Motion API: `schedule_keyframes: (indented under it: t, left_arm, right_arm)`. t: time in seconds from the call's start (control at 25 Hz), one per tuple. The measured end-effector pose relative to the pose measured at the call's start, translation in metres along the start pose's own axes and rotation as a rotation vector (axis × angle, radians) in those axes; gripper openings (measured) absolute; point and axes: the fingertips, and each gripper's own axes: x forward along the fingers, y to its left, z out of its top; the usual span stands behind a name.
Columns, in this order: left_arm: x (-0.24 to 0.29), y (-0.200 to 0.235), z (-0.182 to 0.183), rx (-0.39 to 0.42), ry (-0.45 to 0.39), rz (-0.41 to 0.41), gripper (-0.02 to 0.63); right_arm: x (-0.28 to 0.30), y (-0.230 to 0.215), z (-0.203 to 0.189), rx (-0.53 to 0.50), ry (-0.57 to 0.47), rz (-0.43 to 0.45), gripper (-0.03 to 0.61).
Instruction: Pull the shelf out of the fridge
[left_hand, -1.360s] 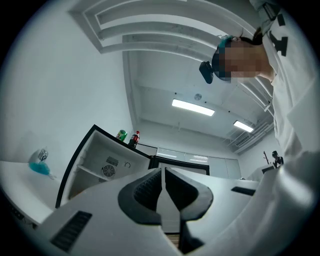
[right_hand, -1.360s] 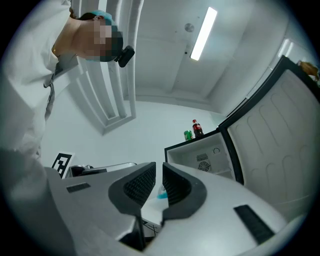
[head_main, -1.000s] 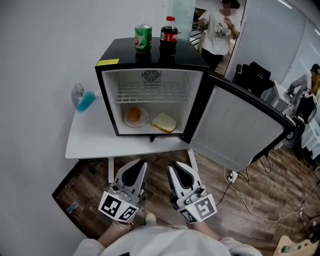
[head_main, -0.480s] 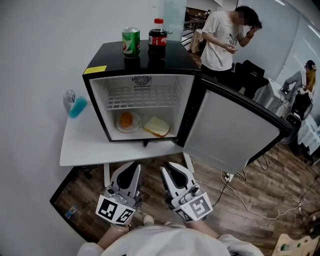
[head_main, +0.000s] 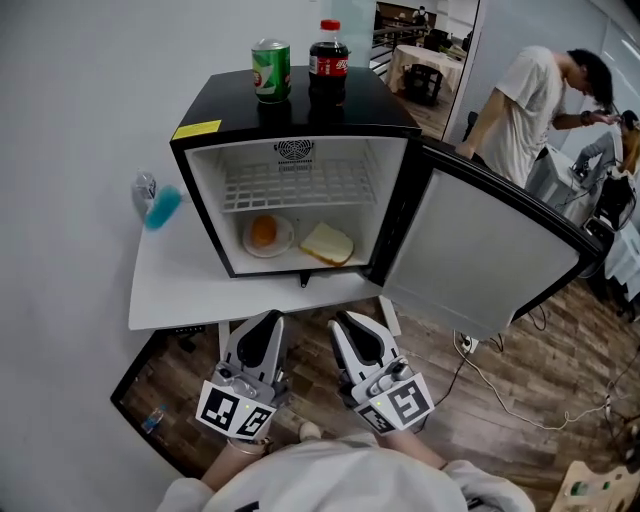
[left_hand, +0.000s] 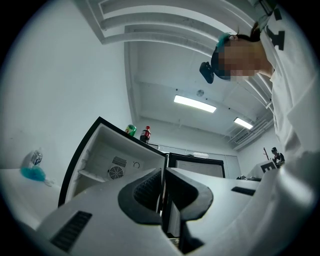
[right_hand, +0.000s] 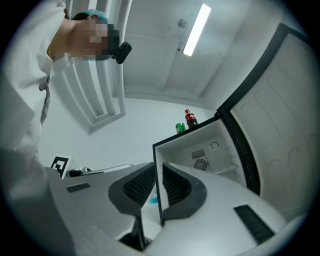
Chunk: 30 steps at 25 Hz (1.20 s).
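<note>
Standing on a white tabletop (head_main: 175, 285), a small black fridge with a white interior (head_main: 225, 108) is seen with its door (head_main: 480, 260) swung wide to the fridge's right side. The white wire shelf (head_main: 298, 186) is seated level inside the fridge, at mid-height of the cavity, just under the round fan grille on the back wall; nothing is seen on it. Beneath it, on the fridge floor, a white round plate carrying an orange piece of food (head_main: 268, 235) is placed to the left, and a slice of pale bread (head_main: 327, 243) lies just beside it to the right. On top of the fridge, near its back edge, a green drink can (head_main: 271, 70) and a dark cola bottle with a red cap (head_main: 329, 65) are set side by side. A fluffy blue object (head_main: 160, 205) is seen to the left of the fridge, by the wall.

The left gripper (head_main: 265, 320) and the right gripper (head_main: 346, 322) are held side by side in front of the fridge, below the table edge and well apart from the shelf. In the left gripper view the left gripper's jaws (left_hand: 162, 172) are shown pressed together with nothing between them; in the right gripper view the right gripper's jaws (right_hand: 157, 170) are likewise closed and empty. A person in a white T-shirt (head_main: 525, 110) is visible beyond the fridge door.
</note>
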Motion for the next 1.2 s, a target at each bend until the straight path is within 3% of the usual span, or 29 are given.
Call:
schedule_keyframes:
  t: [0.56,1.2]
  left_arm:
    - [0.023,0.029,-0.025,-0.044,0.035,-0.024,0.026]
    - [0.11,0.087,-0.034,0.003,0.0,0.017,0.026]
  right_arm:
    - [0.013,-0.028,-0.022,-0.015,0.044,-0.074,0.06]
    - [0.096,-0.099,-0.023,-0.05,0.03,0.009,0.06]
